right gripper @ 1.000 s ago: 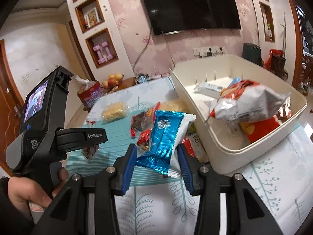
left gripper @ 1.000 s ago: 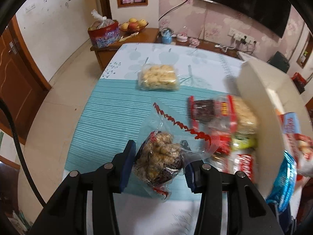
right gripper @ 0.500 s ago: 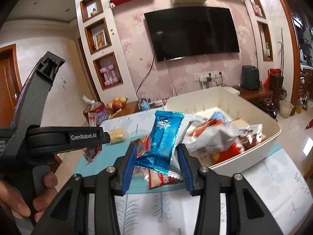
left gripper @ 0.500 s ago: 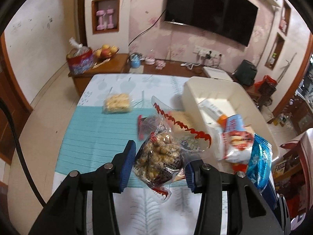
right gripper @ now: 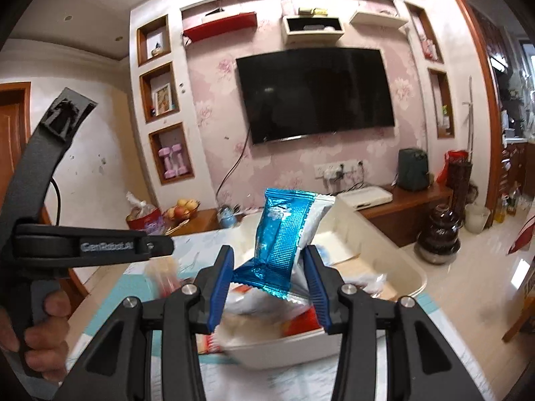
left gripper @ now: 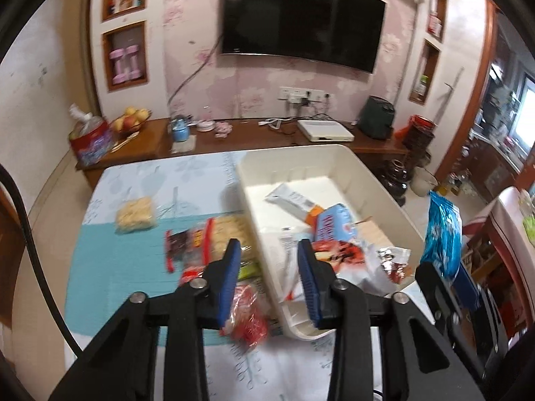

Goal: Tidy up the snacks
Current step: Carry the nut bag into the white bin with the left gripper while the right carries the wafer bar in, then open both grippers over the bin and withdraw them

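The right claw (right gripper: pixel 269 287) is clenched on a blue packet (right gripper: pixel 284 234), which is held upright above the near end of the white bin (right gripper: pixel 401 267). The left claw (left gripper: pixel 269 284) is seen with nothing between its blue pads; its jaws are closing on air, just over the bin's near left wall (left gripper: pixel 254 220). Several snacks (left gripper: pixel 334 234) are already piled at the near end of the bin, while its far end is bare. More snacks (left gripper: pixel 204 244) lie on the surface (left gripper: pixel 110 260) just left of the bin, and a pale biscuit pack (left gripper: pixel 136 215) lies farther left and apart. The step in hand is judged to be dropping the blue packet. It would best be carried a little farther over the bare far end before release, so that the near pile is not raised above the rim. The left claw is best kept clear of the drop. The packet should be lowered close before it is let go, since light foil may slide off the heap.
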